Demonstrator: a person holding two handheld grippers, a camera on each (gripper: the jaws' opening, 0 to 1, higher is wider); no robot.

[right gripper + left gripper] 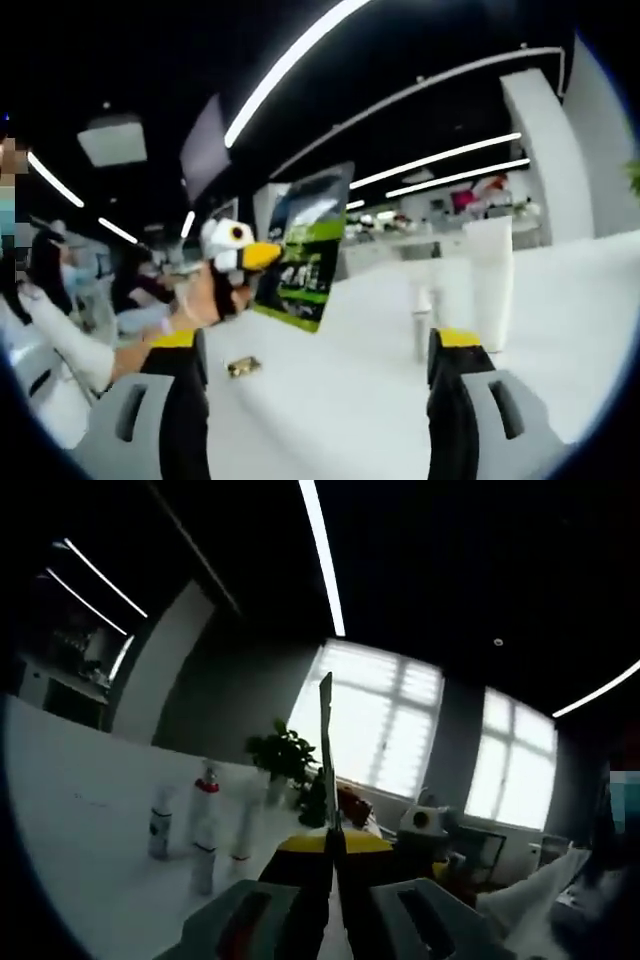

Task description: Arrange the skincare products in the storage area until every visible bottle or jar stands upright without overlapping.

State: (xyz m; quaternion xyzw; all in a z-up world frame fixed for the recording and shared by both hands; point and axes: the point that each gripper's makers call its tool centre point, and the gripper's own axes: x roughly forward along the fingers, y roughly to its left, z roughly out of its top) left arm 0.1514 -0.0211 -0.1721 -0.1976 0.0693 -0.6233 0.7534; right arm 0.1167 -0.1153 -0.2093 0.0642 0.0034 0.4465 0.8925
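My left gripper is shut on a thin flat pack, which I see edge-on in the left gripper view. The right gripper view shows that same gripper in a hand, holding up the green-and-black pack over the white table. Several small white bottles stand upright on the table's left part, one with a red band, a shorter one beside it. My right gripper is open, its jaws wide apart and empty. Beyond it stand a small white bottle and a tall white one.
A small golden item lies on the table near my right gripper's left jaw. A potted plant and a white-and-yellow appliance stand before bright windows. A white sleeve shows at lower right. People sit at the left.
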